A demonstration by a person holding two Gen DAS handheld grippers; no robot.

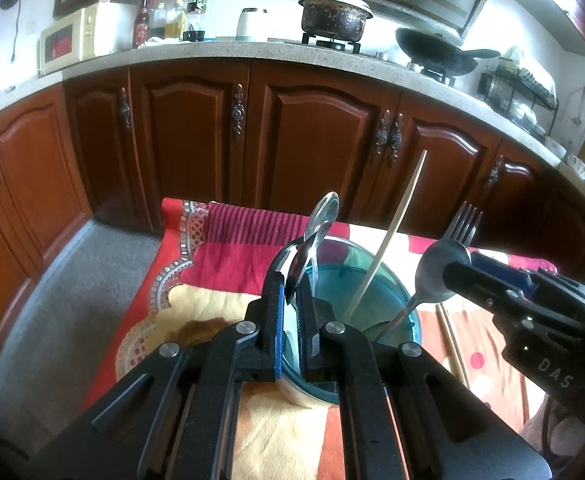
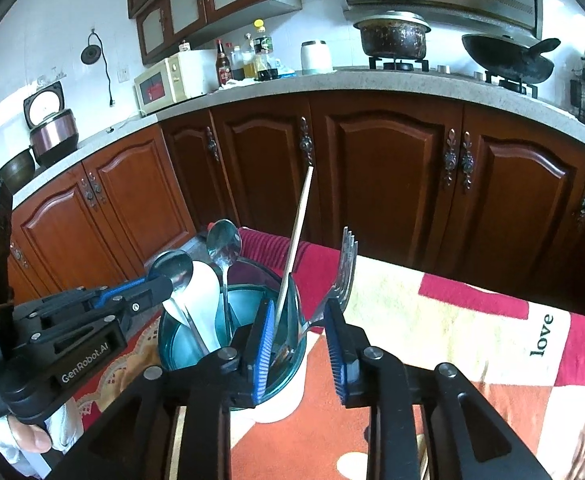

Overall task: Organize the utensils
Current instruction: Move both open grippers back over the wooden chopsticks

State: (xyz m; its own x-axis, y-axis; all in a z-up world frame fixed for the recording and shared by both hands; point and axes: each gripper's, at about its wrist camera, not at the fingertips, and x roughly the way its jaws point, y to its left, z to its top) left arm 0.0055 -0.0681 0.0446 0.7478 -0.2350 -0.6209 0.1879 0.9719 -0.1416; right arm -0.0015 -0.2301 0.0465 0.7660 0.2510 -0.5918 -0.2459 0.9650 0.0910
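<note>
Dark wooden kitchen cabinets [image 2: 388, 184] stand behind my desk [image 2: 432, 320], draped in a red patterned cloth. On it sits the teal glass holder [image 2: 180, 344] with spoons and a chopstick [image 2: 298, 236]. My left gripper [image 1: 292, 300] pinches a spoon [image 1: 316, 236] over its rim; my right gripper [image 2: 298, 338] is parted beside a fork [image 2: 342, 276].

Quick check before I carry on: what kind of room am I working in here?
Almost certainly a home kitchen. A gas stove with a blackened pot and a wok sits on the stone counter, with a microwave and sauce bottles further along.
</note>
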